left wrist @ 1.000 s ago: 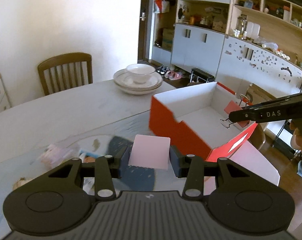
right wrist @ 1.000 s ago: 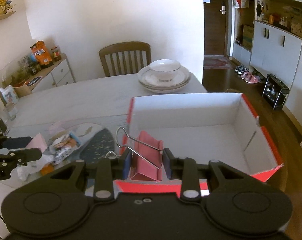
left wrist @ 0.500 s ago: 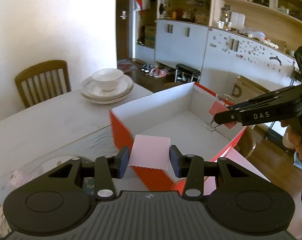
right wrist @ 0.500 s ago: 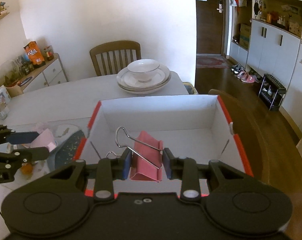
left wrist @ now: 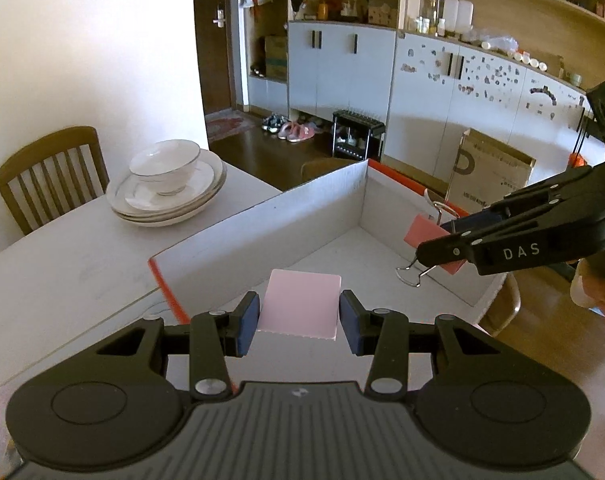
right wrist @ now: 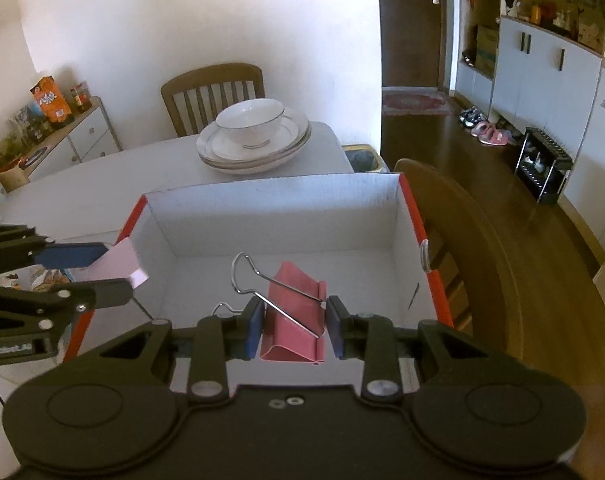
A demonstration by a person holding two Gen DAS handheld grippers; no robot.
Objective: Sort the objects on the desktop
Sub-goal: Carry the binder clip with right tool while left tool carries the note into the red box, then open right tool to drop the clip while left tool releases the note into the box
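My left gripper (left wrist: 299, 322) is shut on a pale pink pad of sticky notes (left wrist: 301, 305) and holds it above the near left edge of an open red box with a white inside (left wrist: 262, 236). My right gripper (right wrist: 293, 328) is shut on a pink binder clip (right wrist: 296, 304) with wire handles and holds it over the box's inside (right wrist: 270, 220). In the left wrist view the right gripper (left wrist: 442, 242) and clip (left wrist: 426, 236) hang over the box's right side. In the right wrist view the left gripper (right wrist: 114, 272) holds the notes (right wrist: 118, 262) at the box's left wall.
A stack of white plates with a bowl (left wrist: 168, 184) sits on the grey table (left wrist: 62, 264) beyond the box, by a wooden chair (left wrist: 48, 174). Loose clutter (right wrist: 34, 276) lies left of the box. A second chair (right wrist: 462, 240) stands at the box's right. Cabinets line the far wall.
Both grippers have moved over the box with their loads: the left came from the cluttered table area to the box's left edge, the right moved forward above the box floor.
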